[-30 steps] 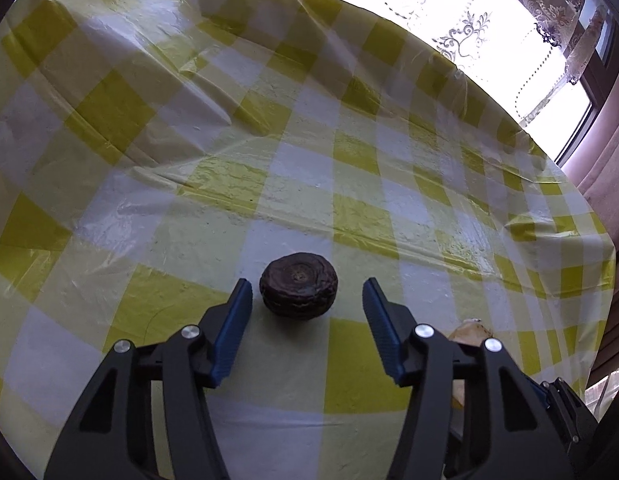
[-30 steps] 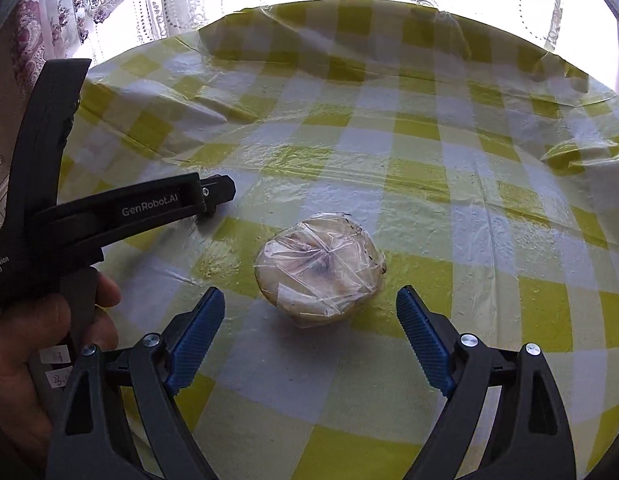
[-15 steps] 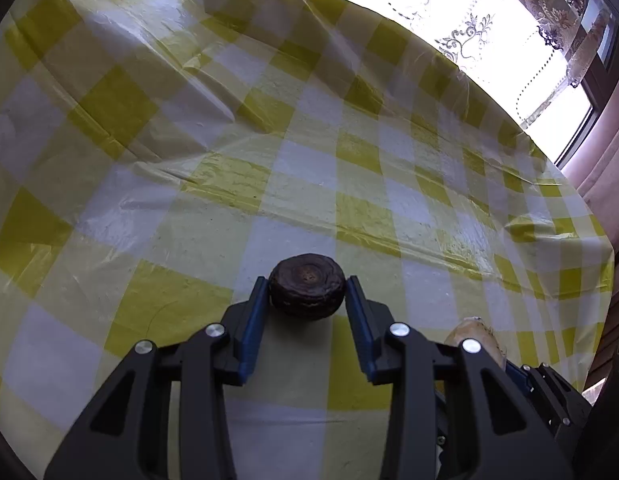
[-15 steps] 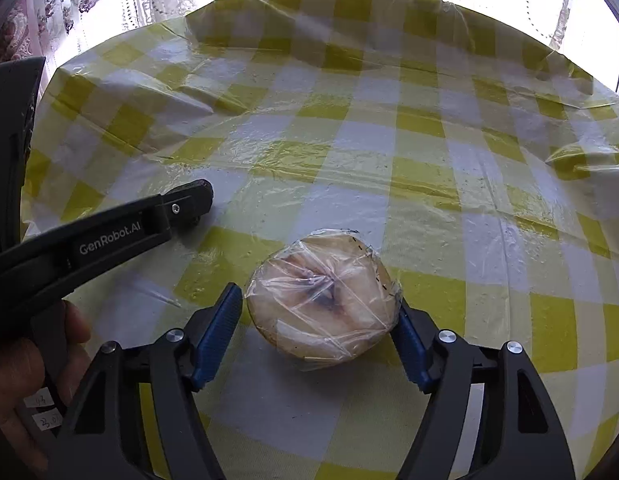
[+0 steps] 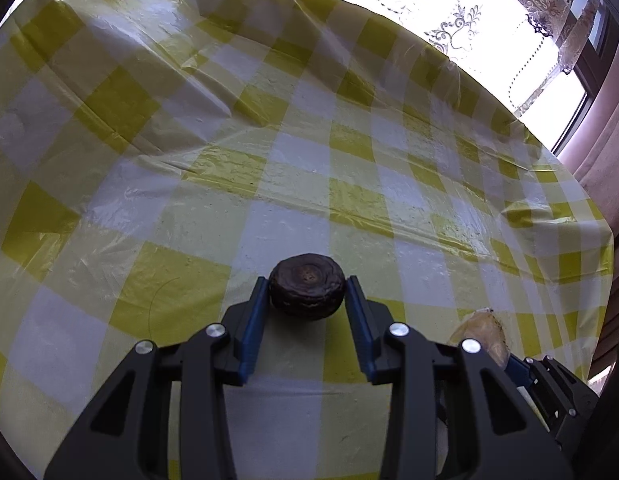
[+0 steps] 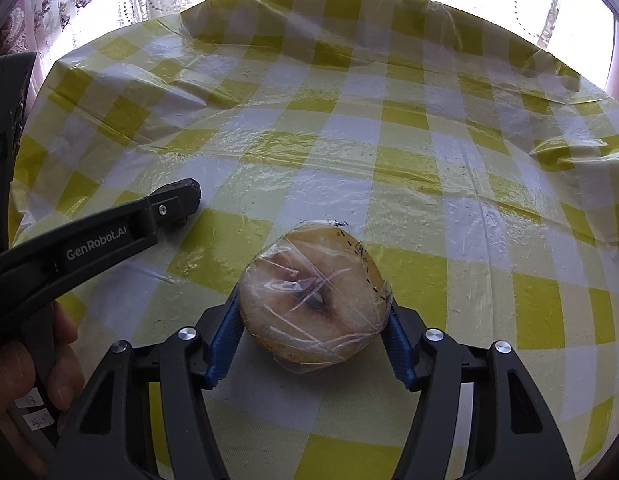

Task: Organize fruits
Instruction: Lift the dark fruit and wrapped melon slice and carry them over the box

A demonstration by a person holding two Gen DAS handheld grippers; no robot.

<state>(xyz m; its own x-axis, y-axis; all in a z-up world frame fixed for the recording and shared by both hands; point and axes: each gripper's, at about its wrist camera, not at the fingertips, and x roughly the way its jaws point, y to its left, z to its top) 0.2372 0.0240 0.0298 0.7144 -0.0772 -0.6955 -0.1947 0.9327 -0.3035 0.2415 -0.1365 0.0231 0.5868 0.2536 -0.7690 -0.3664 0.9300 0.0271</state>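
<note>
Dark fruit [image 5: 306,286]: small, round, flattened, brown-black, wrinkled skin in rings around a central dimple; sits flat on the counter [image 5: 269,184], top face up.

Wrapped fruit [image 6: 313,300]: larger, pale yellow-tan, cut half with the cut face up, dark core at centre, covered in creased clear film; lies on the counter right of the dark fruit.

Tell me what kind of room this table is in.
Most likely a dining spot in a home: a yellow-checked tablecloth under clear plastic covers the table, lace curtains hang at a bright window behind it, and a wrapped fruit half lies on it.
</note>
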